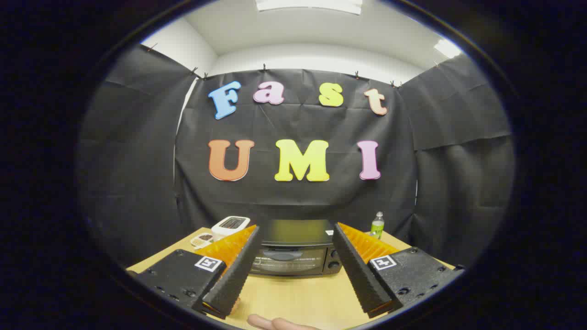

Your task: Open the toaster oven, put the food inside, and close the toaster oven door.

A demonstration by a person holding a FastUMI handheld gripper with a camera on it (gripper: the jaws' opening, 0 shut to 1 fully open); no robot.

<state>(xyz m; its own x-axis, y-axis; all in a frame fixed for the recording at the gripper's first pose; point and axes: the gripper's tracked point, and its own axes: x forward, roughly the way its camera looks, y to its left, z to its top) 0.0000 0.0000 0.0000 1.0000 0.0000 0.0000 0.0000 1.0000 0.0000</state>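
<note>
Gripper view: gripper (pixel 297 233) spread wide and empty above the table (pixel 298 298), toaster oven (pixel 296 250) just beyond the fingers with door shut, nothing started yet; food may be the small dish (pixel 202 239) far left.

Pale wooden tabletop (pixel 293 298) with a smooth, light grain. White two-slot pop-up toaster (pixel 230 225) standing toward the table's far left corner, slots facing up. Just beside it, nearer the table edge, small shallow container (pixel 202 239) with a pale rim and something dark inside, too small to tell what. Clear plastic bottle of green liquid with a white cap (pixel 377 225), upright at the far right of the table, close to the black cloth wall. Bright rectangular ceiling light panels (pixel 309 4) overhead against white ceiling.
</note>
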